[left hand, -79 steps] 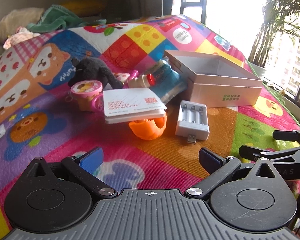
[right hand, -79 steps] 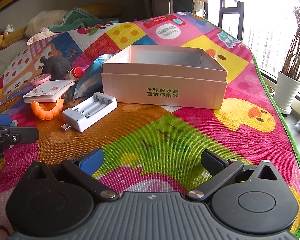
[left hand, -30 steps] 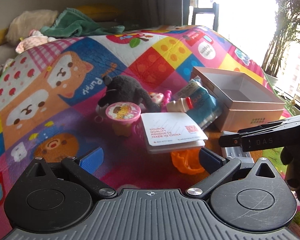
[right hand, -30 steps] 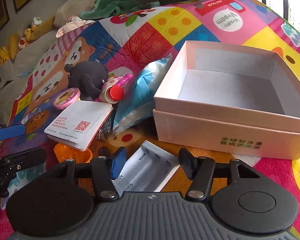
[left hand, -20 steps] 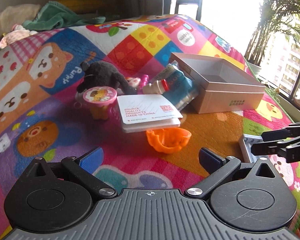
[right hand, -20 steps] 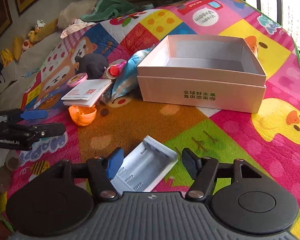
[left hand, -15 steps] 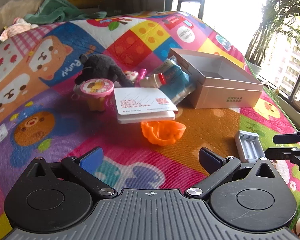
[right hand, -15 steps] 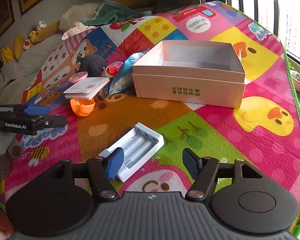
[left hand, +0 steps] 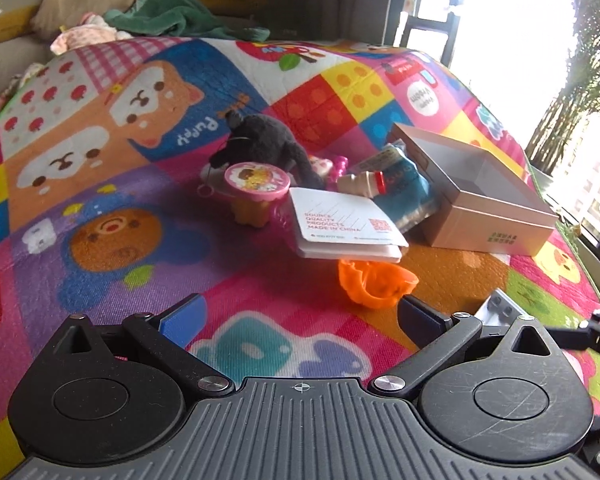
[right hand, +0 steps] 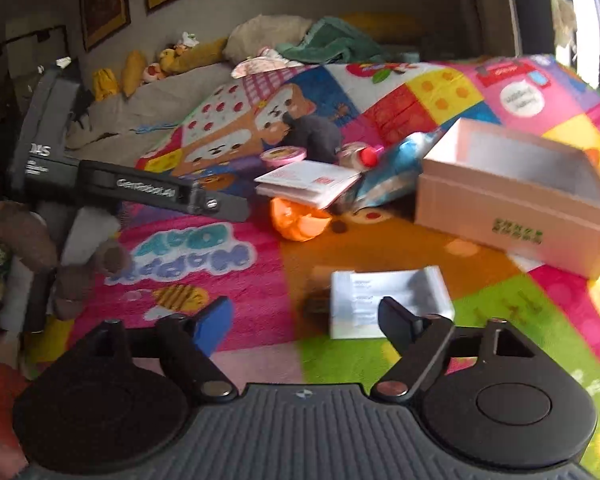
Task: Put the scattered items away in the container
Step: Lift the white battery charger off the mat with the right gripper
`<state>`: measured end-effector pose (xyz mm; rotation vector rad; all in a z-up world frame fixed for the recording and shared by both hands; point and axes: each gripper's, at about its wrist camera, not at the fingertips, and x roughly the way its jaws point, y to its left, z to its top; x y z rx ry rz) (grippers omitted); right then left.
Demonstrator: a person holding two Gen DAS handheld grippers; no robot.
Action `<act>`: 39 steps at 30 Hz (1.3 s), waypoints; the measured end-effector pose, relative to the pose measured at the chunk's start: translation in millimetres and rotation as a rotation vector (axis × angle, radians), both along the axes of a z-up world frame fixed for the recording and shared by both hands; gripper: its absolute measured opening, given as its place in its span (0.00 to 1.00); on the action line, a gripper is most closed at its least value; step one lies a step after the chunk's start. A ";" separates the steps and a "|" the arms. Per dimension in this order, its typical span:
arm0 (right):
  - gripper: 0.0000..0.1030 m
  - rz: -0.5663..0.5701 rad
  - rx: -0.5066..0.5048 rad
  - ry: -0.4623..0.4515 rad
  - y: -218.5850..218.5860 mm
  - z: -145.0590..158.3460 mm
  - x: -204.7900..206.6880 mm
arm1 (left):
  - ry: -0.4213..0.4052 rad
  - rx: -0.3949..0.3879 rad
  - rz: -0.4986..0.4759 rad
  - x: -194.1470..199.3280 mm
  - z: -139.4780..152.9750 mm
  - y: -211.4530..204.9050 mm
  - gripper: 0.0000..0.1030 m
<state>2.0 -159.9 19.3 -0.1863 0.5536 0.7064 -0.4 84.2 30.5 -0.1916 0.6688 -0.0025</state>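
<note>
Left wrist view
Left hand-held gripper (left hand: 300, 316): jaws wide apart, nothing between them, low over the colourful cartoon play mat (left hand: 112, 184).
Container: open pale pink cardboard box (left hand: 488, 208) on the mat at right, looks empty.
Scattered items: orange soft plastic cup-shaped toy (left hand: 374, 286) just ahead of the jaws, partly under a white printed booklet (left hand: 346, 230); pink-lidded round toy pot (left hand: 256, 186); dark grey plush toy (left hand: 266, 146) behind the pot; small white bottle with red cap (left hand: 364, 182) against a blue snack pouch (left hand: 406, 192), which leans on the box.
Charger: white plastic battery charger (left hand: 498, 310), only a corner visible behind the right finger.

Right wrist view (blurred)
Right hand-held gripper (right hand: 304, 322): jaws have just been opening, now spread wide, gripping nothing.
Charger: battery charger (right hand: 384, 296) lies on the mat just ahead, its near part behind the right finger; well short of the box (right hand: 512, 220).
Other gripper: left hand-held gripper (right hand: 204, 200) enters from the left, held by a person's hand (right hand: 40, 256).
Pile: booklet (right hand: 308, 180) on the orange toy (right hand: 298, 220), between the left gripper and the box.
</note>
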 end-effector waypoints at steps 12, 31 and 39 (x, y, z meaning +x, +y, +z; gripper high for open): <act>0.98 -0.054 -0.034 0.038 7.8 -15.1 44.9 | -0.003 0.081 -0.165 17.9 -12.5 -40.3 1.00; 1.00 -0.246 -0.006 0.023 -44.4 -32.2 33.6 | -0.080 0.138 -0.147 48.8 5.6 -54.0 1.00; 1.00 -0.263 0.021 0.021 -48.3 -33.6 31.8 | -0.050 0.122 -0.086 77.6 11.1 -40.6 1.00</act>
